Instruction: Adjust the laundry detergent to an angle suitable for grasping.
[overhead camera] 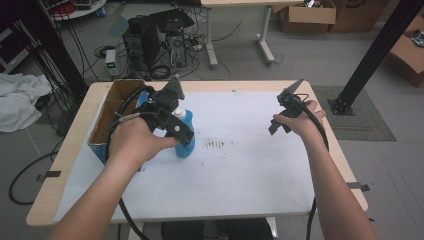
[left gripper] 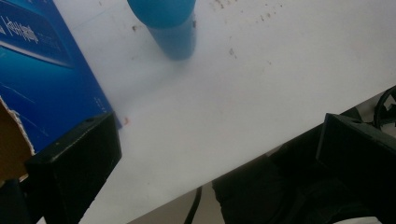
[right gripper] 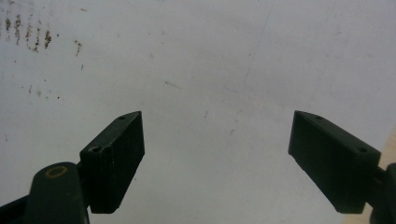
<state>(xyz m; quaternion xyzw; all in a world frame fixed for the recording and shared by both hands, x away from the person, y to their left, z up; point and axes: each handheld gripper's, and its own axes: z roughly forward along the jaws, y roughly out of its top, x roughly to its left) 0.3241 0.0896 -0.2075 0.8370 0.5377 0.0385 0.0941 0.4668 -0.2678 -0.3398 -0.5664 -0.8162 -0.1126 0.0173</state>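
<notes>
At table's left edge: cardboard box [overhead camera: 116, 107], open-topped. Just right: blue bottle [overhead camera: 185, 134], upright; left gripper [left gripper: 205, 154] beside it, jaws wide, empty. Far right: right gripper [right gripper: 217, 158], wide open, empty. Step judged: approach; next, close on bottle.

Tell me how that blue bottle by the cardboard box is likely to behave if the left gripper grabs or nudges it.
The blue bottle stands upright, taller than its base is wide, so a sideways nudge could well tip it. Its body looks rounded and smooth in the left gripper view, so once down it would probably roll, and the jaws may slip on it. It looks like plastic, likely fairly stiff; how full it is cannot be told.
</notes>
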